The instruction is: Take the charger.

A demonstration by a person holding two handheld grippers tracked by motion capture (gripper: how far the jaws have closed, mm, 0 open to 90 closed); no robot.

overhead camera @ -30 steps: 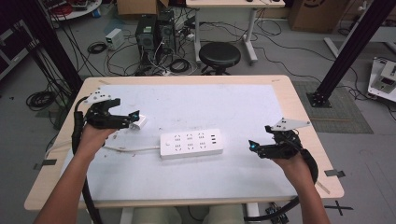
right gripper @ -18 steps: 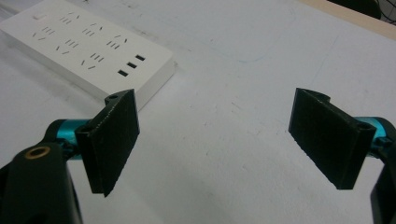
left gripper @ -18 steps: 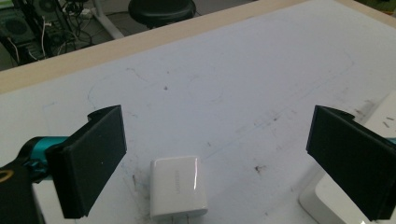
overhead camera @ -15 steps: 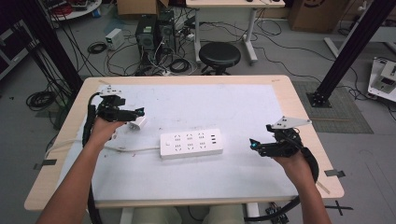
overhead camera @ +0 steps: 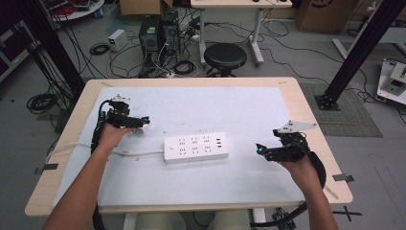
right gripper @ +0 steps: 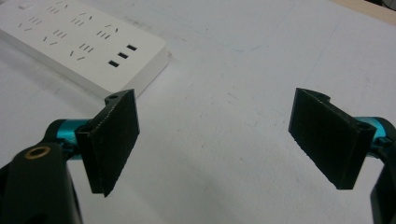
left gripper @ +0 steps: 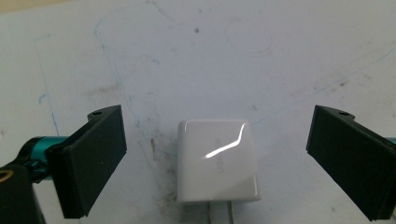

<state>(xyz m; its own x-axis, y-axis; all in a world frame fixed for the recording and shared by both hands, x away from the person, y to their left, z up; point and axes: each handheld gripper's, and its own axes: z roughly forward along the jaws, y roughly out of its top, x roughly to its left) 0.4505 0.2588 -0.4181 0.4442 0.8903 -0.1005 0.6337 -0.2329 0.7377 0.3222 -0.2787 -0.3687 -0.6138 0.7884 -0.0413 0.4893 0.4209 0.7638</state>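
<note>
A small white charger plug (left gripper: 218, 161) lies on the white mat between the wide-apart jaws of my left gripper (left gripper: 217, 140), which is open and touches nothing. From above, the left gripper (overhead camera: 140, 120) sits at the table's left with the charger (overhead camera: 145, 127) at its tips. A white power strip (overhead camera: 195, 147) lies in the middle of the mat, its sockets facing up. My right gripper (overhead camera: 260, 149) hovers to the right of the strip, open and empty. In the right gripper view the strip's end (right gripper: 79, 42) is at upper left, beyond the gripper (right gripper: 215, 121).
The strip's white cable (overhead camera: 95, 149) runs left across the mat and off the table's left edge. The white mat (overhead camera: 201, 105) covers most of the wooden table (overhead camera: 311, 115). On the floor behind the table are a black stool (overhead camera: 225, 56), computer cases and cables.
My left gripper has shifted slightly to the right, and the charger now lies between its open jaws. The right gripper and the power strip have stayed put.
</note>
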